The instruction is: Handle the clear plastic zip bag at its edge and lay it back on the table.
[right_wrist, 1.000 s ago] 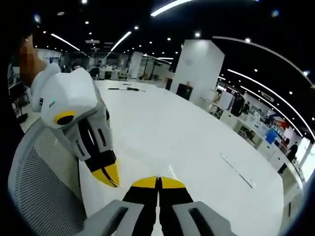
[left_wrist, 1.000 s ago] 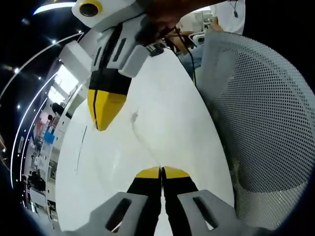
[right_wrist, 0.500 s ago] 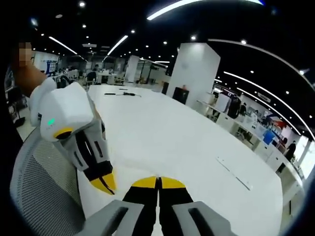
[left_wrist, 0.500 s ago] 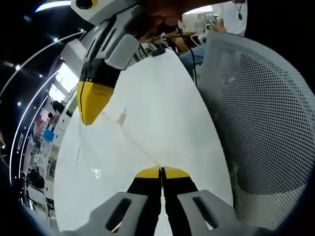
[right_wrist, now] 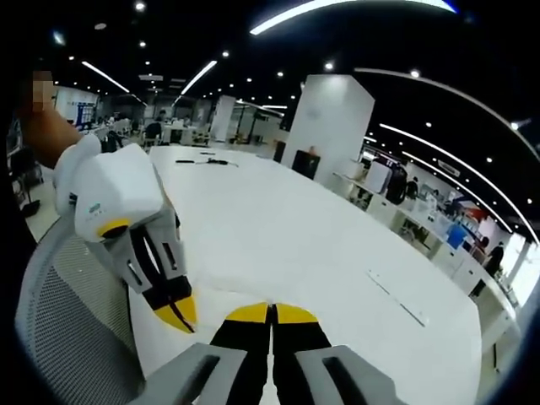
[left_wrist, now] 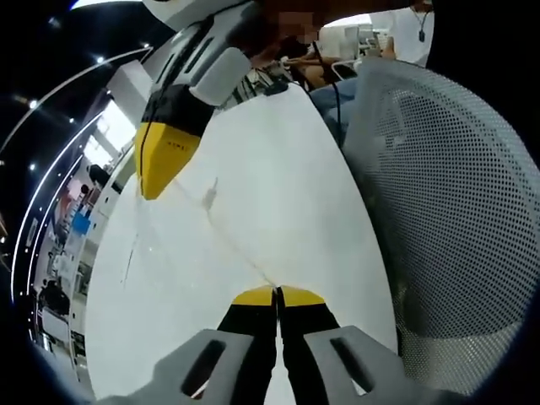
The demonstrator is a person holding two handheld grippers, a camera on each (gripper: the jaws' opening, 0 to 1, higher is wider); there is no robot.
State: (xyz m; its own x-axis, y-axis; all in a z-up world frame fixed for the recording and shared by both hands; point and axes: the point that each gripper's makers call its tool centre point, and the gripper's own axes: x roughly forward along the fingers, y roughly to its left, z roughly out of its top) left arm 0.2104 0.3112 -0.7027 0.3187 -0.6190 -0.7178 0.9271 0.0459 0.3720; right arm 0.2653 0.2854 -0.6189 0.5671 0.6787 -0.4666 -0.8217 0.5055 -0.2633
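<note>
- Two claws, one clear bag, one tabletop, one mesh chair.
- Left claw [left_wrist: 277,297]: in the left gripper view its yellow tips are pressed together, and the bag's edge runs right into that seam, so it looks clenched on the bag (the film is so clear that the grip itself is hard to see).
- Right claw [left_wrist: 160,164]: in the left gripper view it enters ahead and to the left of the left claw, tips closed, with the far end of the bag's edge meeting its tip; in the right gripper view [right_wrist: 272,313] its own tips are shut with no gap.
- Bag [left_wrist: 215,221]: a faint clear sheet stretched between the two claws, its taut edge a thin line from one tip to the other, with a small zip tab partway along; whether it touches the tabletop I cannot tell.
- In the right gripper view the left claw [right_wrist: 177,314] sits just left of the right claw, the two tips near but apart.
- Tabletop [right_wrist: 278,228]: white, long, bare ahead of both claws; a thin strip [right_wrist: 396,301] lies well ahead to the right, near the far edge.
- Chair [left_wrist: 447,211]: grey mesh back, hard against the tabletop's near edge, right of the left claw.
</note>
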